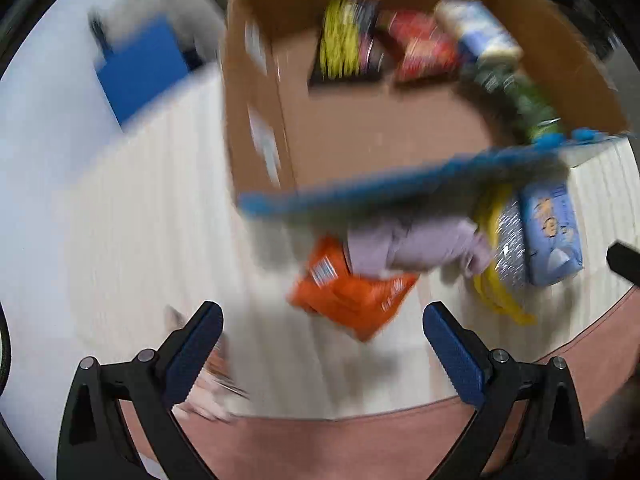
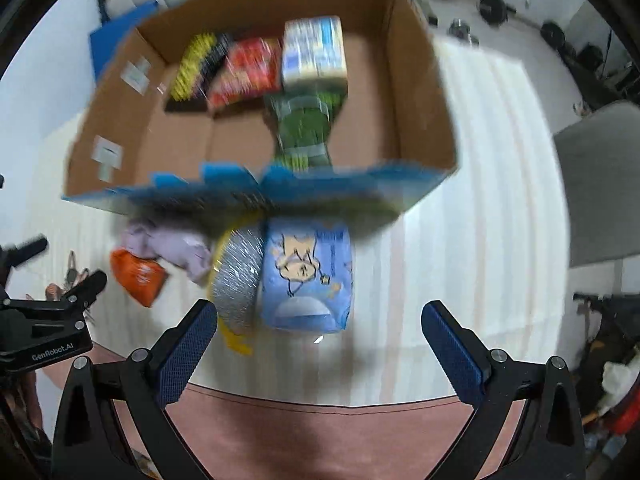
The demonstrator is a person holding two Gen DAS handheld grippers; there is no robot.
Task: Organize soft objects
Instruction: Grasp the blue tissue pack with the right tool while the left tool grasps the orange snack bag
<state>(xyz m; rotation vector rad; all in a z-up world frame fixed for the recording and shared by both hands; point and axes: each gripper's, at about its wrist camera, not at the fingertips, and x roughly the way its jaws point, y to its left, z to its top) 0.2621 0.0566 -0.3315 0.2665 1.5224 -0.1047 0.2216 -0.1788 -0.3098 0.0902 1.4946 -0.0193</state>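
Observation:
A cardboard box (image 1: pixel 256 92) (image 2: pixel 424 92) stands on a white mat and holds several packets. In front of it lie an orange packet (image 1: pixel 352 300) (image 2: pixel 138 276), a lilac cloth (image 1: pixel 416 246) (image 2: pixel 164 242), a silver and yellow pouch (image 1: pixel 506 248) (image 2: pixel 236 284) and a blue tissue pack (image 1: pixel 554 236) (image 2: pixel 308 276). My left gripper (image 1: pixel 324 340) is open and empty, just short of the orange packet. My right gripper (image 2: pixel 320 340) is open and empty, just short of the blue tissue pack. Both views are blurred by motion.
The box's front flap (image 1: pixel 400 184) (image 2: pixel 256 196) has a blue edge and overhangs the loose items. A blue board (image 1: pixel 140 68) leans at the back left. A grey chair (image 2: pixel 600 184) stands at the right. The left gripper shows at the right wrist view's left edge (image 2: pixel 44 320).

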